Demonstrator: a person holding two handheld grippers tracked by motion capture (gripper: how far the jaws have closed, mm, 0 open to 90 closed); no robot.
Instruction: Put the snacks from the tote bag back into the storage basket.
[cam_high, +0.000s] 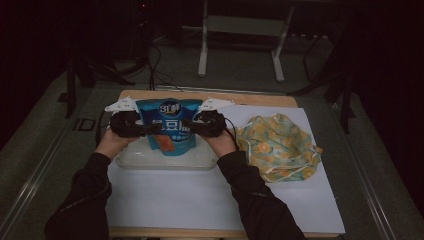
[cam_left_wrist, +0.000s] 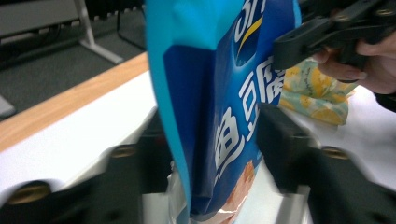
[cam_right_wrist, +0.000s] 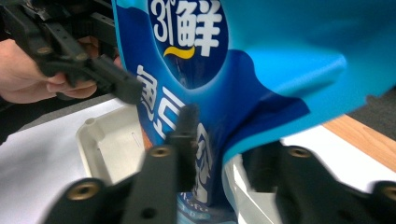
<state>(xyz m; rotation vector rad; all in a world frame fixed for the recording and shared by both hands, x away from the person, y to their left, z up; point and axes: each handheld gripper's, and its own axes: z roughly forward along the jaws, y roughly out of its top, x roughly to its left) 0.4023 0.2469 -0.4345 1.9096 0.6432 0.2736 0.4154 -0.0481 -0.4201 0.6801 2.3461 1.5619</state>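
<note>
A blue snack bag with white lettering stands upright over a clear plastic tray. My left gripper is shut on the bag's left edge and my right gripper is shut on its right edge. In the left gripper view the bag fills the gap between the black jaws of the left gripper, with the right gripper beyond it. In the right gripper view the right gripper pinches a fold of the bag above the tray, and the left gripper holds the far edge.
A crumpled floral cloth lies to the right of the tray on a white sheet that covers the wooden table. Behind the table, a metal stand and cables rest on the dark floor.
</note>
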